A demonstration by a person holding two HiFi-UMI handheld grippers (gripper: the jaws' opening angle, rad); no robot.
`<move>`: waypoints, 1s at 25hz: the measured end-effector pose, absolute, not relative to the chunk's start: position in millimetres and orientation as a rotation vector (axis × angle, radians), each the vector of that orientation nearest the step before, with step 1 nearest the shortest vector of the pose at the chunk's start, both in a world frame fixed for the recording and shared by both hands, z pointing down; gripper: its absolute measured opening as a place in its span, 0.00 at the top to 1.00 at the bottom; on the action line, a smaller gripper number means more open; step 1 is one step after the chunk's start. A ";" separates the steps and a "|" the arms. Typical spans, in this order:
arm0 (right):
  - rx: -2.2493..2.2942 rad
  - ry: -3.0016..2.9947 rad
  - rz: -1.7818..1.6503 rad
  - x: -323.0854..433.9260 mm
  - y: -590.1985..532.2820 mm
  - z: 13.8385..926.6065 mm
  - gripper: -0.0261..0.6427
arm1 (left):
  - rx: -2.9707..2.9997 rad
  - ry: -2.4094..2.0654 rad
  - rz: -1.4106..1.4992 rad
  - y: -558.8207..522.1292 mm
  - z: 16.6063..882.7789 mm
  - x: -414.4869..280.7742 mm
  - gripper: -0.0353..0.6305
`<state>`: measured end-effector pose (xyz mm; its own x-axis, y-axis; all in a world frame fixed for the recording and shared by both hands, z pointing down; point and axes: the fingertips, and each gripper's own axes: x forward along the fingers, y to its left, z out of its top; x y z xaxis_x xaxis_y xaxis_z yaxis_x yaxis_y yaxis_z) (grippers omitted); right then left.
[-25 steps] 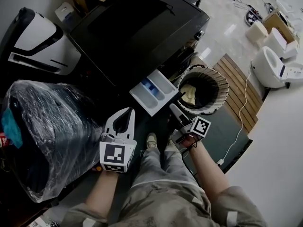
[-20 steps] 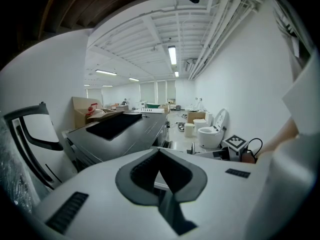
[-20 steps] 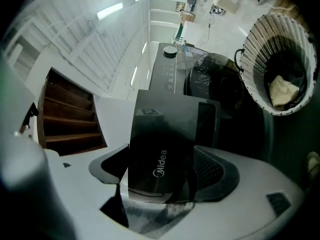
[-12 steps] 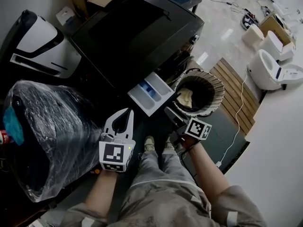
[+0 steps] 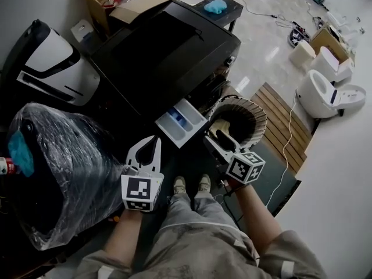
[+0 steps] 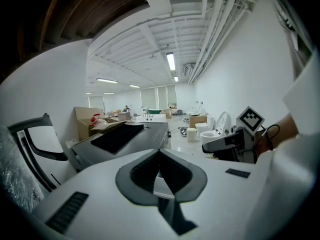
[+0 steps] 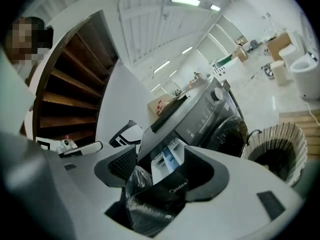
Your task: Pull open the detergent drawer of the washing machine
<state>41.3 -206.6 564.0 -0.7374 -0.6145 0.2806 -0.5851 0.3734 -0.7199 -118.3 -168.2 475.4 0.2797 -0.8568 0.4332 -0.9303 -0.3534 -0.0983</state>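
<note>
1. Black front-loading washing machine (image 5: 163,45): the landmark. It fills the upper middle of the head view, its dark lid facing up.
2. Pale grey detergent drawer with a blue inner compartment (image 5: 181,121): it stands pulled out of the machine's front upper corner, and its open compartments show from above. In the right gripper view its black front panel lies in line with the gap between the jaws.
3. Right gripper (image 5: 210,139): it sits in front of the washing machine, just beside the drawer's outer end and apart from it. It is released: the jaws stand apart and have just been closing, with nothing pressed between the pads.
4. Left gripper (image 5: 152,139): it is in front of the machine, on the other side of the drawer from the right gripper. It is clenched: the jaw tips meet and enclose nothing.
5. Round ribbed laundry basket (image 5: 249,106): it stands on the floor against the machine's front, close beside the right gripper.
6. Bulky dark object wrapped in clear plastic film (image 5: 64,156): it lies at the machine's left side.
7. White and black appliance casing (image 5: 49,60): it lies behind the wrapped object, beside the machine.
8. Slatted wooden platform (image 5: 285,127): it lies on the floor beyond the basket, away from the machine.
</note>
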 end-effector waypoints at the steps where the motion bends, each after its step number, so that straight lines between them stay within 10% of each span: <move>1: -1.135 2.603 -1.273 42.4 -208.0 554.0 0.50 | 2.373 -1.680 0.622 -168.9 471.0 -118.5 0.92; 25: -1.021 2.820 -0.258 40.4 -178.5 287.1 0.85 | 2.615 -1.882 0.552 -149.7 321.4 -123.6 0.92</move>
